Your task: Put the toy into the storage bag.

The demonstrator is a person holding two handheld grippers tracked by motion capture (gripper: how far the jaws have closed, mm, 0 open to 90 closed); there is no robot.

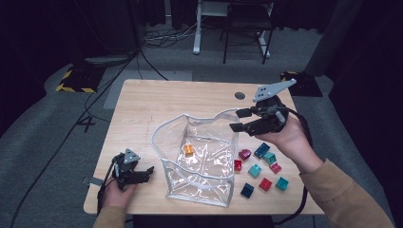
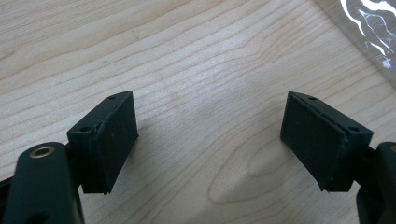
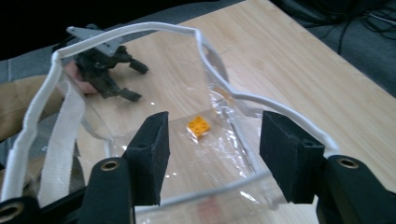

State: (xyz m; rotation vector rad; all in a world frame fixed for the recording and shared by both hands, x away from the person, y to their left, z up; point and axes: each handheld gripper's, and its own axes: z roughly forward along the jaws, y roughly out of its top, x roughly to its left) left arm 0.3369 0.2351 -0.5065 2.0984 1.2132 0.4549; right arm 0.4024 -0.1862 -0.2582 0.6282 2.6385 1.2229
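Right gripper [image 1: 240, 120] is held above the clear bag's [image 1: 199, 190] rim, jaws parted, nothing grasped. One orange block [image 1: 188, 150] is seen inside the bag, mid-table. Left gripper [image 1: 151, 172] is rested near the table's [image 1: 142, 104] front edge, released.

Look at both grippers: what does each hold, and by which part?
Nothing is held. The left gripper is open over bare table; the right gripper is open above the clear bag.
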